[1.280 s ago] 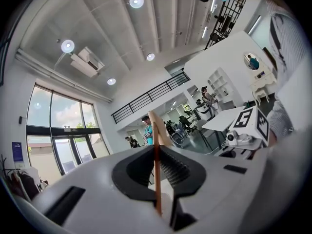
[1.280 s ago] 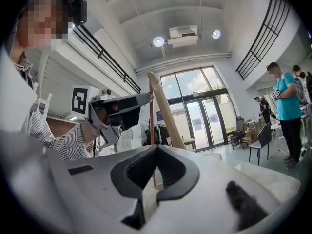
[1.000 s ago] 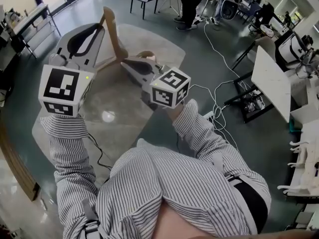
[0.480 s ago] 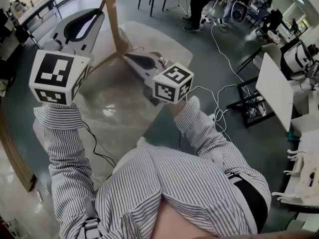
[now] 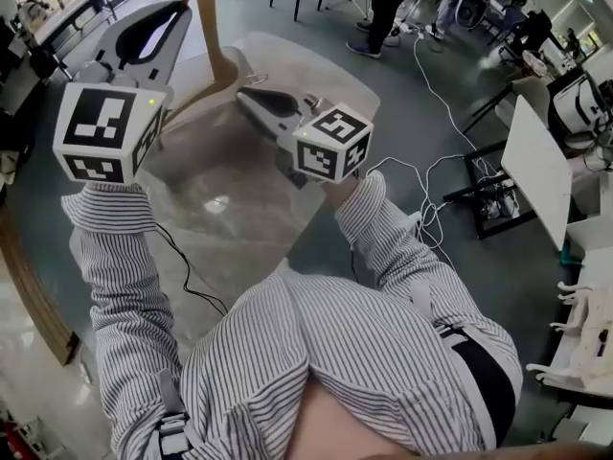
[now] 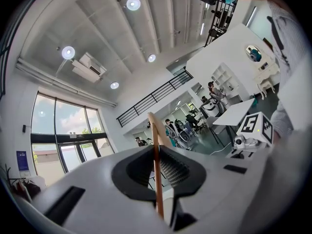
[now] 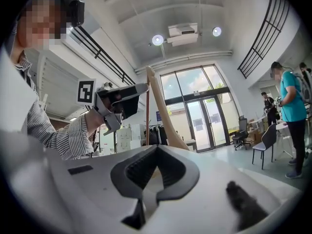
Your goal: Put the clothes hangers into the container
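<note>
- Clothes hanger (image 5: 213, 32): wooden, held up over glass worktop (image 5: 239, 209); container not in view.
- Left tongs (image 5: 184, 10) pinch its thin bar.
- Right tongs (image 5: 244, 96) are clamped on a shoulder end; the double grip likely stops swinging.

The person wears a white shirt (image 5: 316, 353) with fine dark stripes. The left gripper (image 6: 157, 165) and right gripper (image 7: 152, 169) are pale grey with black pads (image 6: 132, 173), each bearing a black-and-white marker cube (image 5: 101, 132).
</note>
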`<state>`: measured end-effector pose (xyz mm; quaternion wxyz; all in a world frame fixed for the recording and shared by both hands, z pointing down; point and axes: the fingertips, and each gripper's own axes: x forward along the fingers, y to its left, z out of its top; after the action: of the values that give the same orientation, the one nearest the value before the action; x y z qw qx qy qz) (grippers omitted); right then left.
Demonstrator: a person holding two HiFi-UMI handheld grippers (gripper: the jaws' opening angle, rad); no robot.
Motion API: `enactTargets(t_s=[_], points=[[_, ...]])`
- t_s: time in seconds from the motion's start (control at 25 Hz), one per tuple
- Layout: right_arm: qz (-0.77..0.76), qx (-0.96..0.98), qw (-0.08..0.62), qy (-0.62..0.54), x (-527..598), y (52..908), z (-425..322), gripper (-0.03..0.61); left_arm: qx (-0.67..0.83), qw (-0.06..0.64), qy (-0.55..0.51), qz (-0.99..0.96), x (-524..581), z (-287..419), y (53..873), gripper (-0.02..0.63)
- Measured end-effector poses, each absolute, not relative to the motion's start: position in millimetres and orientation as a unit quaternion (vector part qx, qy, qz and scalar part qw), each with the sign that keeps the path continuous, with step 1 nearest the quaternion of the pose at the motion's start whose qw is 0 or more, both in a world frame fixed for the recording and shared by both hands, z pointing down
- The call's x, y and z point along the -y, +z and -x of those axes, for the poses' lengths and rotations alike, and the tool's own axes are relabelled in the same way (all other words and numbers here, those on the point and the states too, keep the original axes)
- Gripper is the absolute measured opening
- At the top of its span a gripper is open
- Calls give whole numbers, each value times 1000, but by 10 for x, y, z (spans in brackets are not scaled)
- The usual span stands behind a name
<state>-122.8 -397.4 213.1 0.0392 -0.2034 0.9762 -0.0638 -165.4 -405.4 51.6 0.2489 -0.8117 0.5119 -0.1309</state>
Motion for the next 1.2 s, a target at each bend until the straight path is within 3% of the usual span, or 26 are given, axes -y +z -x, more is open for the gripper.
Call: enactTargets(t_s=[0.72,1.2], points=[[219,-966,11,-134,4422,2802,1306,15,-562,125,-149,804,4797,2164,1845,41],[222,-963,-8,-150,4392,3047,1321,14,-597,84,-89,793,4786,2526,1958,41]])
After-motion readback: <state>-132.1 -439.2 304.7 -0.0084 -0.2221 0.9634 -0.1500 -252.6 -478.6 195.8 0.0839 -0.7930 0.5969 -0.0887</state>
